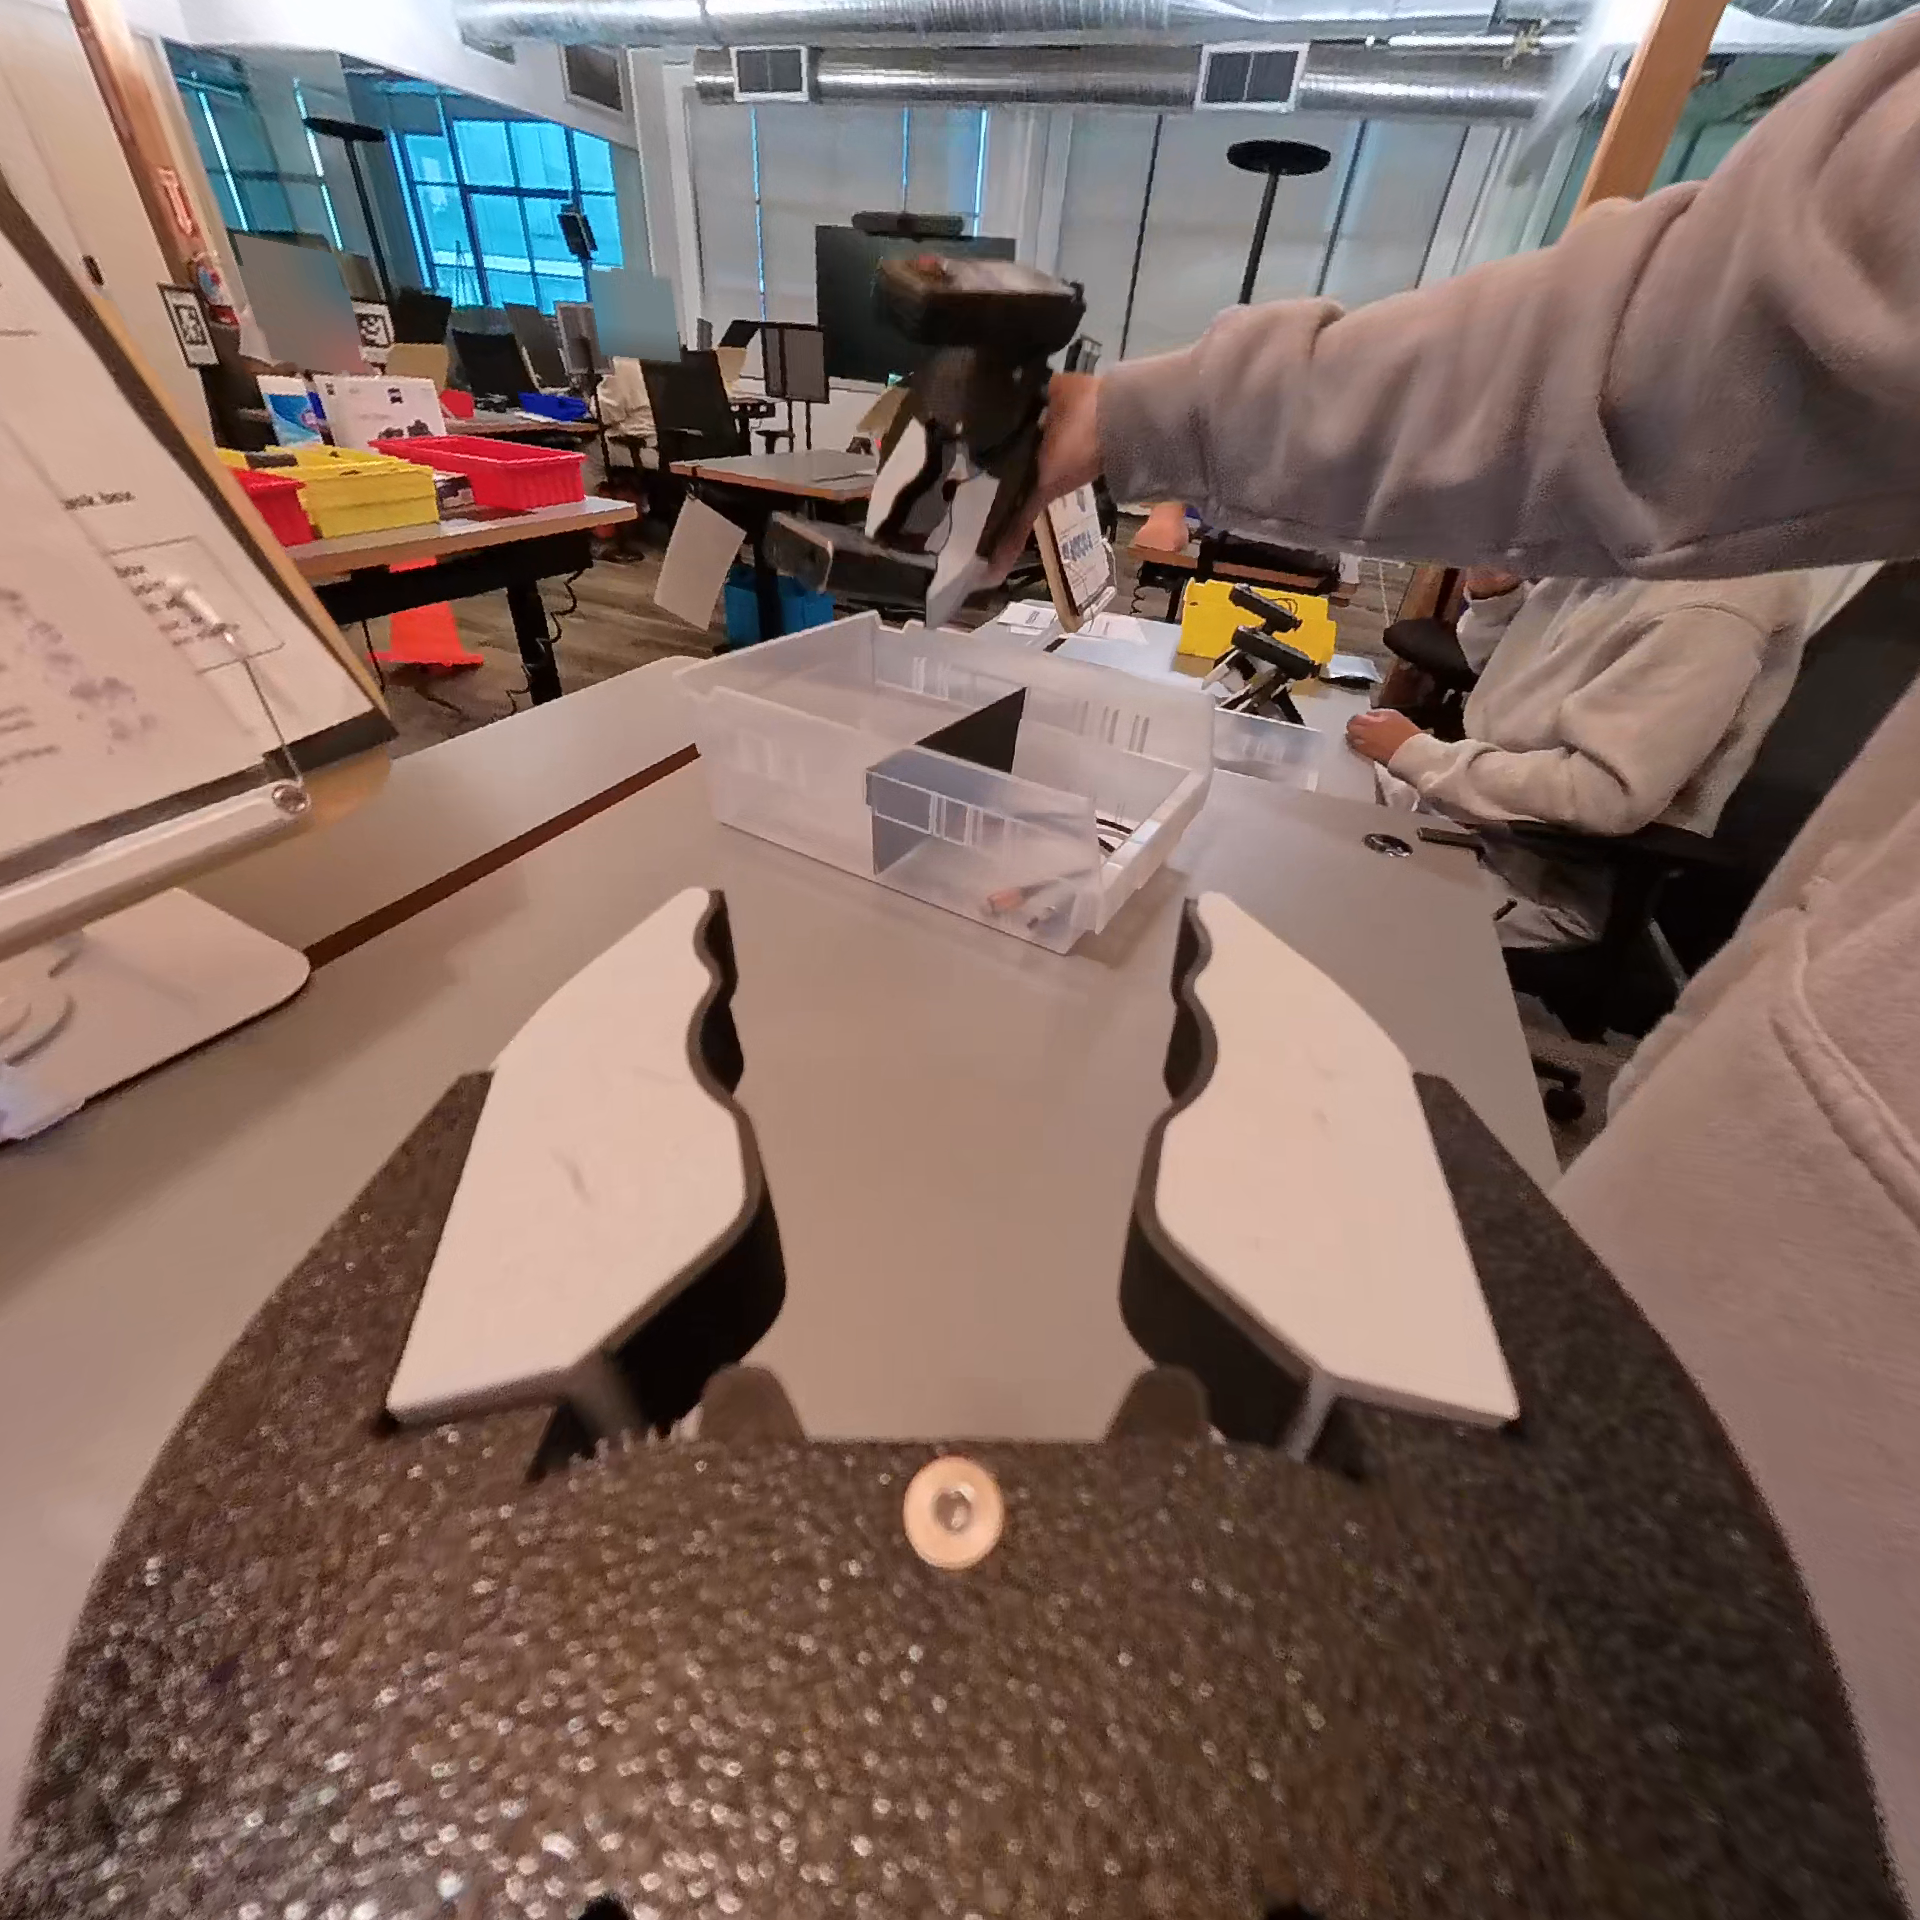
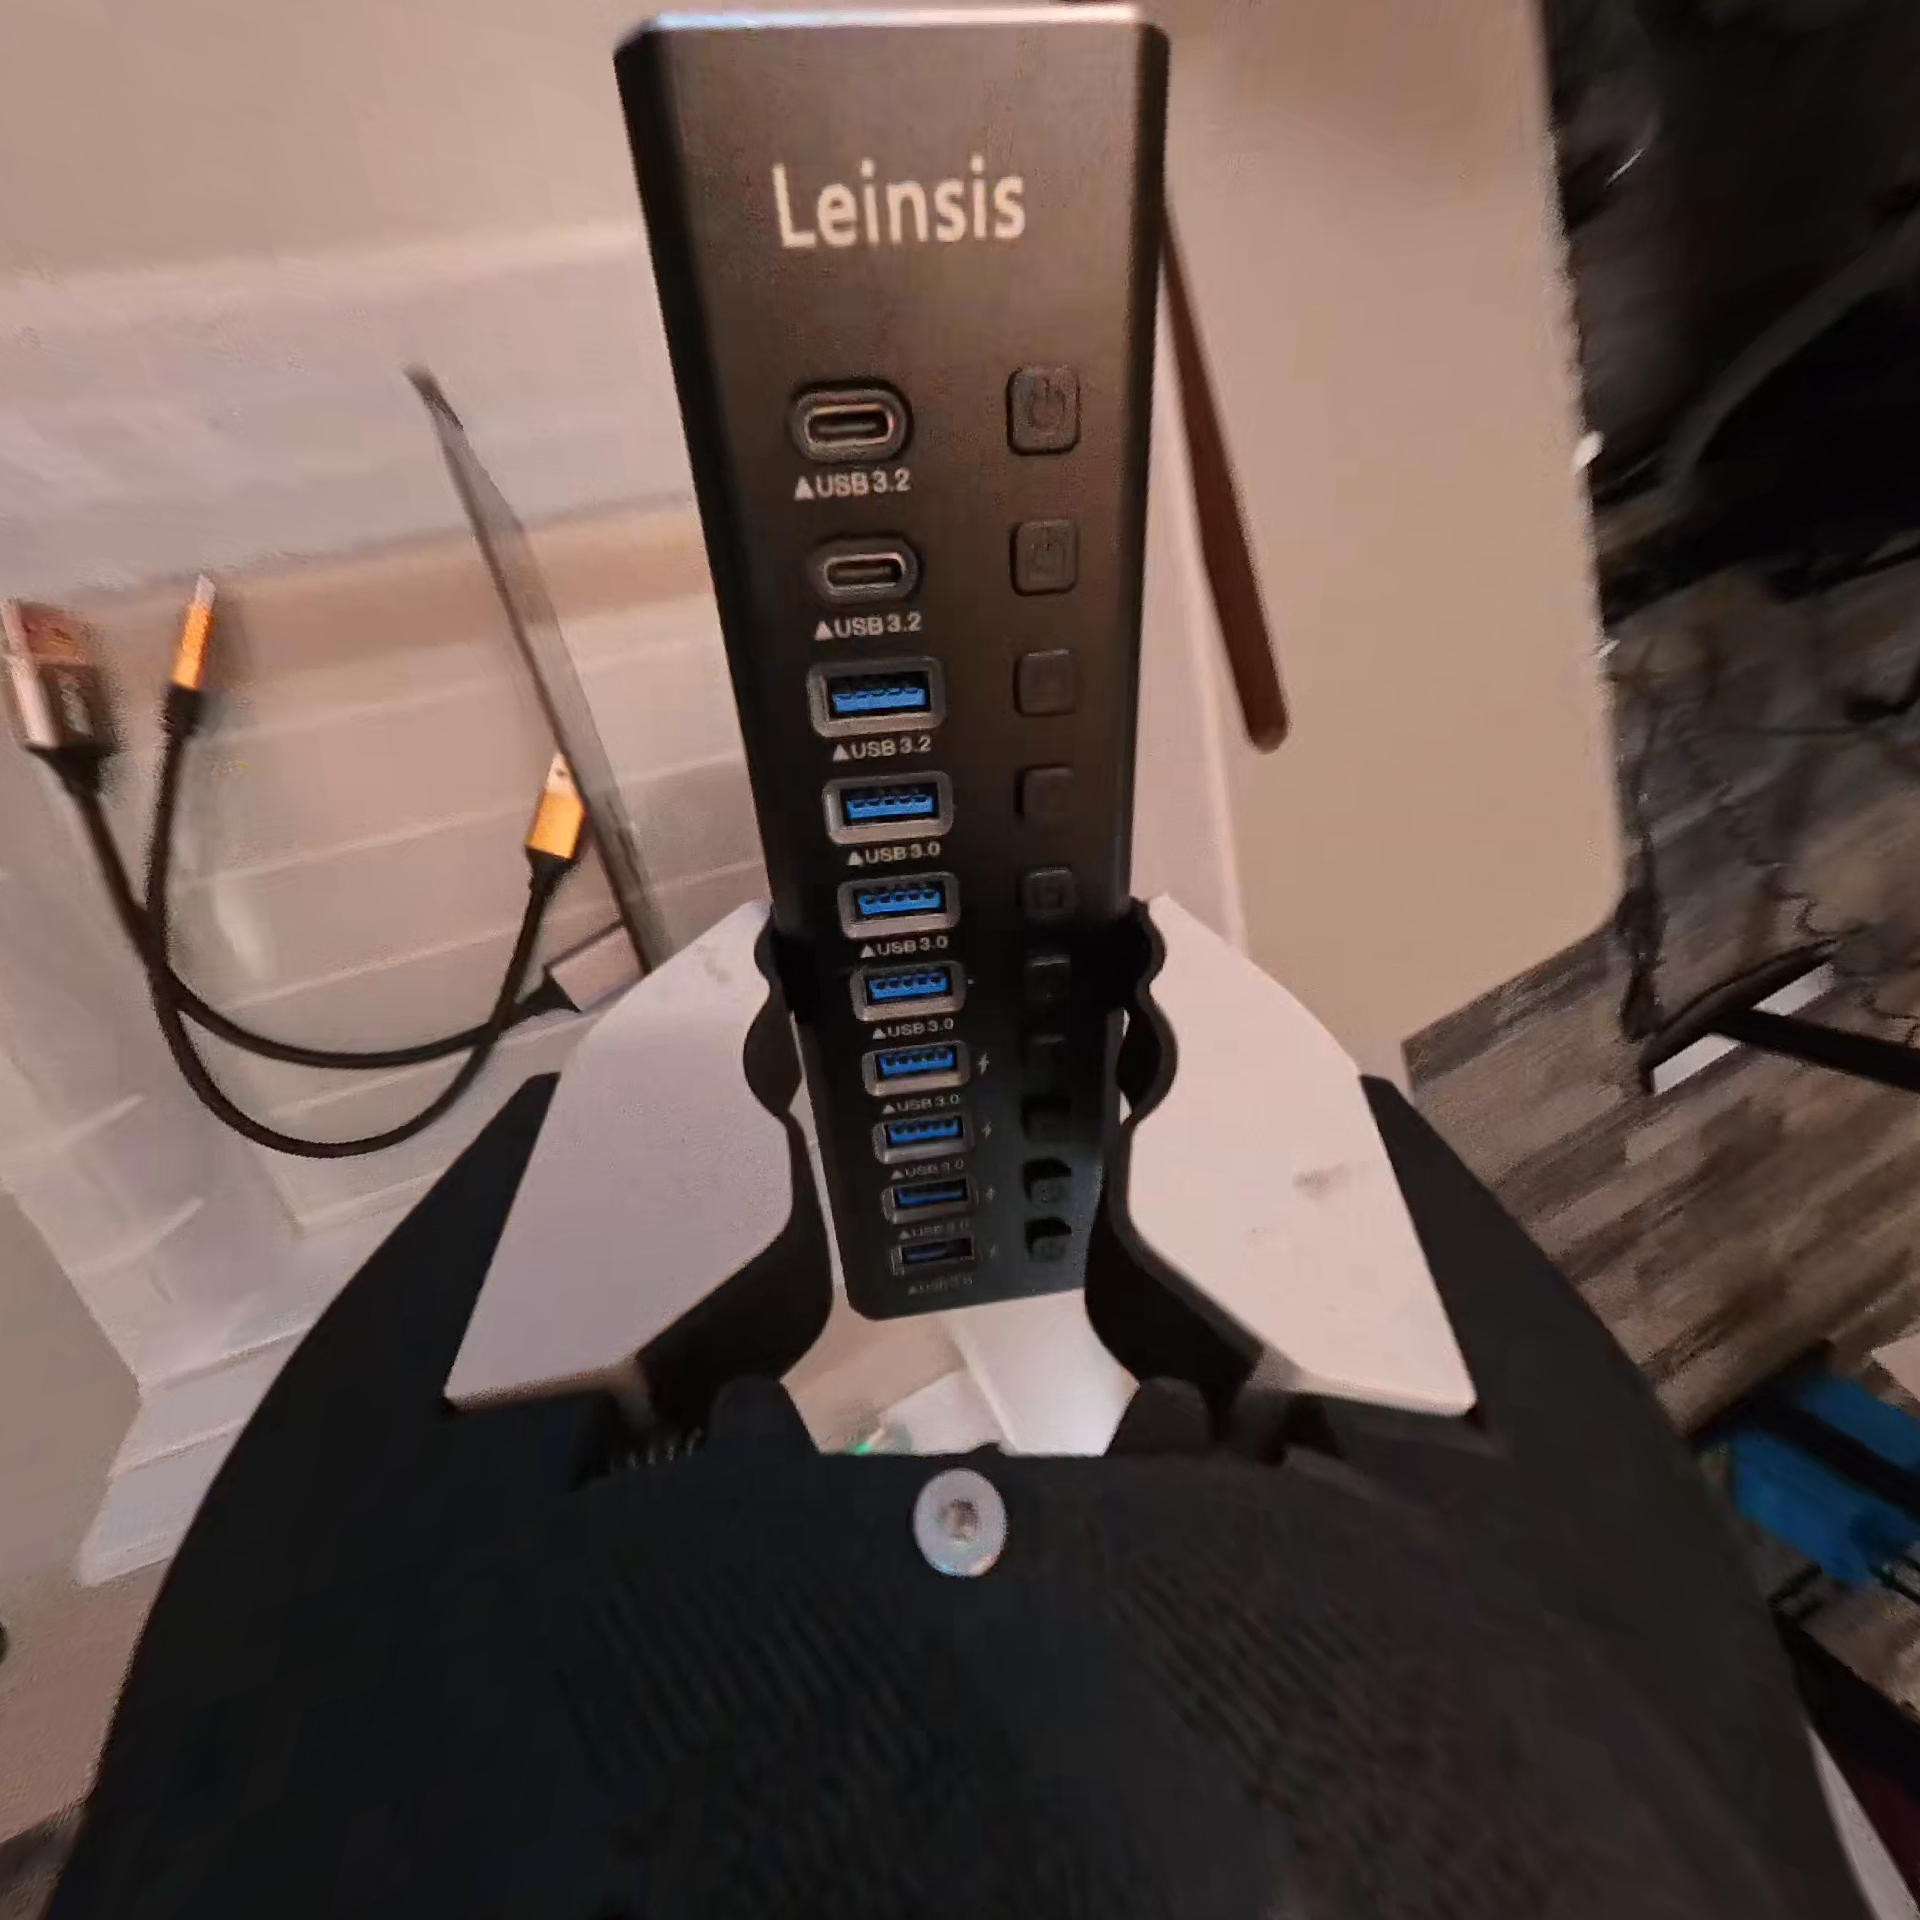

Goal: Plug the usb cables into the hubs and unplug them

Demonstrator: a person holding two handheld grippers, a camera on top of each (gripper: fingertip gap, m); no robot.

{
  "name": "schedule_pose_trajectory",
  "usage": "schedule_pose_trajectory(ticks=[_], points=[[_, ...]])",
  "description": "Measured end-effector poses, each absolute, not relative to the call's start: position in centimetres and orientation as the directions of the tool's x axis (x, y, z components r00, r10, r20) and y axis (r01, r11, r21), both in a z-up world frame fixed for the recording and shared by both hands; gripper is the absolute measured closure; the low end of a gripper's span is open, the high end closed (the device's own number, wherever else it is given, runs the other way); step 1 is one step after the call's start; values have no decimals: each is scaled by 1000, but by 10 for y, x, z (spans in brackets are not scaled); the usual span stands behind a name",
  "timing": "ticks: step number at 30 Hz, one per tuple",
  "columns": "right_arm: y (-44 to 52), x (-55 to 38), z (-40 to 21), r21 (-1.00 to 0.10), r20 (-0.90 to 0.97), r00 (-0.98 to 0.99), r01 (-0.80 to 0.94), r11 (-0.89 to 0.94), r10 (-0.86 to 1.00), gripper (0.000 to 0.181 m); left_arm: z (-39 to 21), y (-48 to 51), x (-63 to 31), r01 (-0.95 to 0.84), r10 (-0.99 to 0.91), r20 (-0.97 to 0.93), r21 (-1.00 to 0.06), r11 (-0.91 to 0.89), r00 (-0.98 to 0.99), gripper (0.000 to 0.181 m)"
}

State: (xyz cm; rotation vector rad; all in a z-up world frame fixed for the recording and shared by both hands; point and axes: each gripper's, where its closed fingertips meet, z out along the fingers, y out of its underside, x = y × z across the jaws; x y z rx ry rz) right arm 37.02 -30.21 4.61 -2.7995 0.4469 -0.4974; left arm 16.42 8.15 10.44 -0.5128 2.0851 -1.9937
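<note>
In the right wrist view my right gripper [image 2: 956,925] is shut on a long black USB hub [image 2: 894,312], its fingers clamping the two long sides of its lower half. The hub's port face is turned to the camera and no cable is plugged in. It hangs over a clear plastic bin [image 2: 343,727]. Black braided USB cables [image 2: 312,1049] with orange and silver plugs lie in the bin to the left. In the left wrist view my left gripper [image 1: 956,935] is open and empty above the grey table, short of the bin [image 1: 790,758]. The right gripper [image 1: 966,447] is above the bin's far side.
A white document stand [image 1: 156,644] is on the table [image 1: 883,1143] at the left. A person's sleeve [image 1: 1507,395] reaches across from the right. Another person [image 1: 1579,707] sits at the right beyond the table. A black divider [image 1: 977,732] stands inside the bin. Red and yellow bins [image 1: 416,483] stand on a far table.
</note>
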Motion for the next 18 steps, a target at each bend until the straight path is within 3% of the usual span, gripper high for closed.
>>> schedule_pose_trajectory(ticks=[7,11,13,15,18], points=[[-299,382,-37,-119,112,944,-297,-947,-310,120,97,95,165,-133,-438,103,-990,37,-893,103],[-297,381,-61,-87,20,947,-318,-944,-320,120,92,107,163,-147,-478,116,-989,27,-871,104],[-305,371,-74,14,-39,949,-313,-950,-313,121,90,112,163,-160,-495,134,-987,12,-859,104],[-313,363,-86,111,-50,965,-250,-962,-256,121,88,117,164,-166,-512,139,-986,7,-847,105],[-312,367,-88,152,-16,973,-225,-963,-230,121,88,124,166,-167,-528,143,-986,-2,-837,105]])
